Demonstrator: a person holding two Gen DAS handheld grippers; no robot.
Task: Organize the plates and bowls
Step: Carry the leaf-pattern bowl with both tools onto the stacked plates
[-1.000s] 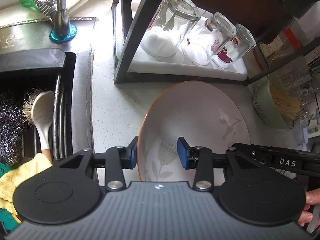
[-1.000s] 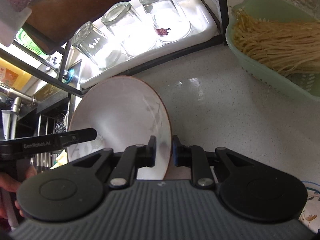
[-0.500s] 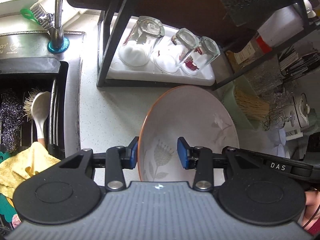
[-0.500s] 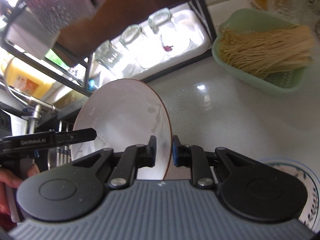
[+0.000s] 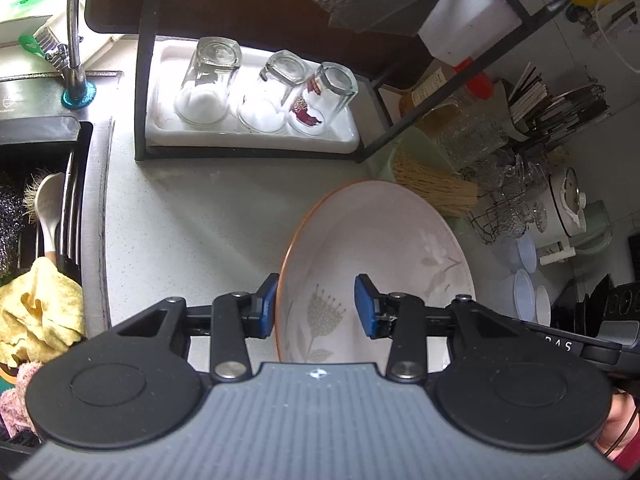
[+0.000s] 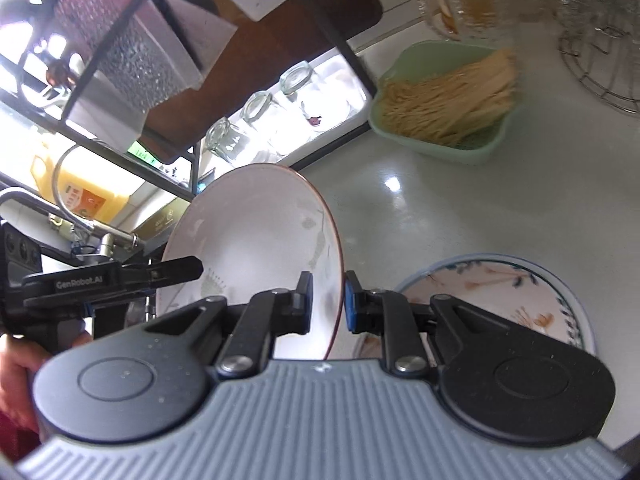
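Note:
A white bowl with an orange rim and a pale flower print (image 5: 380, 252) is held up above the counter. My left gripper (image 5: 316, 306) straddles its left rim, one finger outside and one inside, with a gap at the inner pad. My right gripper (image 6: 325, 302) is shut on the bowl (image 6: 256, 232) at its right rim. A flat plate with a blue rim and floral print (image 6: 516, 292) lies on the counter below and to the right of the right gripper.
A black rack holds a white tray (image 5: 256, 136) with three upturned glasses (image 5: 208, 80). A green basket of dry noodles (image 6: 448, 108) stands behind. The sink (image 5: 36, 208) with brush, scourer and yellow cloth is at the left. Glassware and small cups crowd the right.
Both grippers and the bowl have risen above the counter and drawn back. The rack and noodles look smaller and farther. The blue-rimmed plate has come into the right wrist view.

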